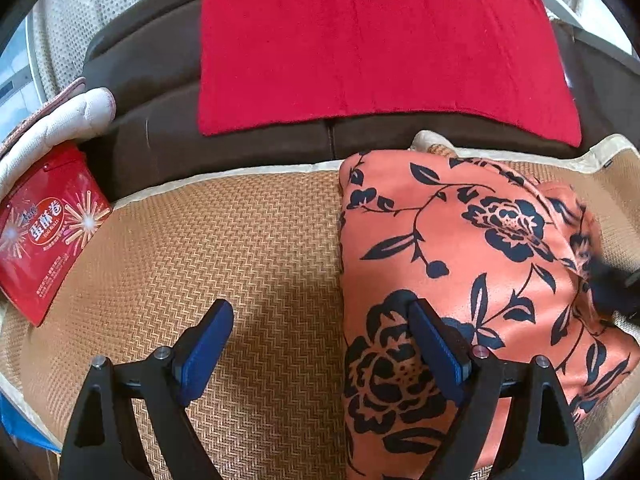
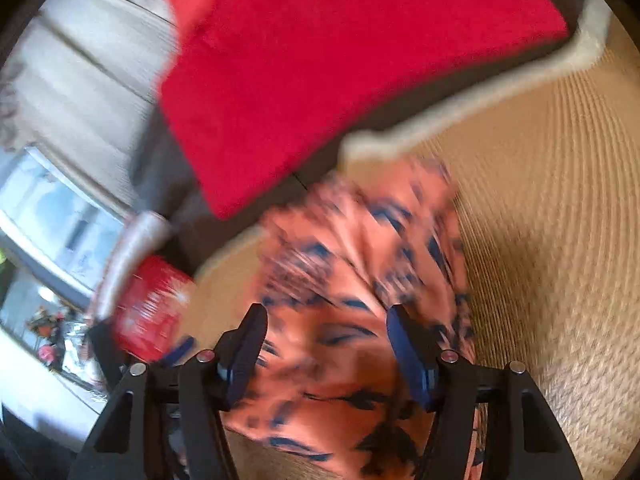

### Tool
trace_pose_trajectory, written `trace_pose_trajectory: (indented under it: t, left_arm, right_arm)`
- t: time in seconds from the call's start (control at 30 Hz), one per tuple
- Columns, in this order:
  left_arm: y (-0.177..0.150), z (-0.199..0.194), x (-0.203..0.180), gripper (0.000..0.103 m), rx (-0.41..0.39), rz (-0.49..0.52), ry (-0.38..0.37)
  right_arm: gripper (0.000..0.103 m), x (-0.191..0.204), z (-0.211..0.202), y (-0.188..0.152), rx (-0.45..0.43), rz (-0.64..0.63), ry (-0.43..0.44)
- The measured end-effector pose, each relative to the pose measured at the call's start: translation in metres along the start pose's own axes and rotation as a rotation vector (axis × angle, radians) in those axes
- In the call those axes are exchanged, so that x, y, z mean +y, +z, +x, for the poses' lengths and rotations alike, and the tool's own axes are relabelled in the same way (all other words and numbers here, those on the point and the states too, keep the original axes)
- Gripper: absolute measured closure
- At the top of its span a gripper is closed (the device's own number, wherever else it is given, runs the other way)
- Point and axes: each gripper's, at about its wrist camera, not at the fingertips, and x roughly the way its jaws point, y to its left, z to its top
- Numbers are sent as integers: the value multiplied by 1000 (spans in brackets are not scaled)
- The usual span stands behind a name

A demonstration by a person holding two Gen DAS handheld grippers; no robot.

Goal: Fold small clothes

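Observation:
An orange garment with a dark blue flower print [image 1: 460, 264] lies on the woven mat [image 1: 224, 240], its left edge running straight towards me. My left gripper [image 1: 320, 316] is open and straddles that edge, with the right finger over the cloth and the left finger over bare mat. The right wrist view is blurred. In it the garment [image 2: 360, 248] runs under and between the fingers of my right gripper [image 2: 326, 320], whose jaws stand apart with no visible pinch on the cloth. A dark blurred shape, the right gripper [image 1: 612, 284], sits on the garment's right side.
A red cloth [image 1: 372, 48] lies on the brown sofa seat [image 1: 152, 92] behind the mat. A red snack box [image 1: 44, 232] and a white padded cushion [image 1: 60, 120] sit at the left. The mat's pale border [image 2: 460, 100] curves behind the garment.

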Motion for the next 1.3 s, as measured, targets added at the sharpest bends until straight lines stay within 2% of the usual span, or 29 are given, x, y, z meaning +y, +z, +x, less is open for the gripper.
trace_pose_trajectory:
  t: [0.03, 0.1, 0.2, 0.27, 0.37, 0.43, 0.5, 0.57, 0.6, 0.7, 0.8, 0.97, 1.07, 1.2, 1.3]
  left_arm:
    - [0, 0, 1, 13, 2, 0, -6]
    - [3, -3, 8, 13, -9, -39, -18]
    - [10, -15, 19, 13, -88, -103, -53]
    - [15, -12, 19, 13, -101, -108, -36]
    - [18, 16, 13, 13, 0, -112, -28]
    - [16, 32, 6, 13, 63, -97, -30]
    - [16, 33, 1, 13, 52, -74, -8]
    - [17, 31, -4, 13, 36, -36, 10]
    - [18, 30, -6, 13, 26, -21, 17]
    - [17, 20, -2, 13, -3, -35, -2]
    - [17, 9, 4, 13, -42, -47, -7]
    - [13, -10, 3, 13, -104, -17, 0]
    - [10, -17, 2, 13, -121, -11, -6]
    - [6, -20, 3, 13, -120, 3, 8]
    - [7, -18, 10, 13, -120, -9, 10]
  right_arm:
    - [42, -4, 10, -1, 38, 22, -20]
    - [42, 1, 8, 0, 23, -4, -22]
    - [42, 13, -9, 6, -75, -30, 50]
    - [42, 19, -14, 12, -119, -43, 93]
    - [42, 28, -2, 26, -130, -35, 147]
    - [42, 29, 17, 35, -103, 7, 186]
    - [42, 24, 41, 41, -32, 49, 170]
    - [52, 15, 68, 45, 48, 96, 101]
    - [54, 13, 71, 46, 46, 105, 94]
    - [52, 15, 52, 47, 10, 112, 135]
    - [52, 22, 23, 41, -46, 76, 139]
    - [52, 32, -13, 15, -28, 20, 135]
    - [52, 39, -21, -5, 6, -21, 120]
    - [54, 29, -3, -31, 132, -24, -6]
    - [54, 27, -3, -27, 130, -16, 8]
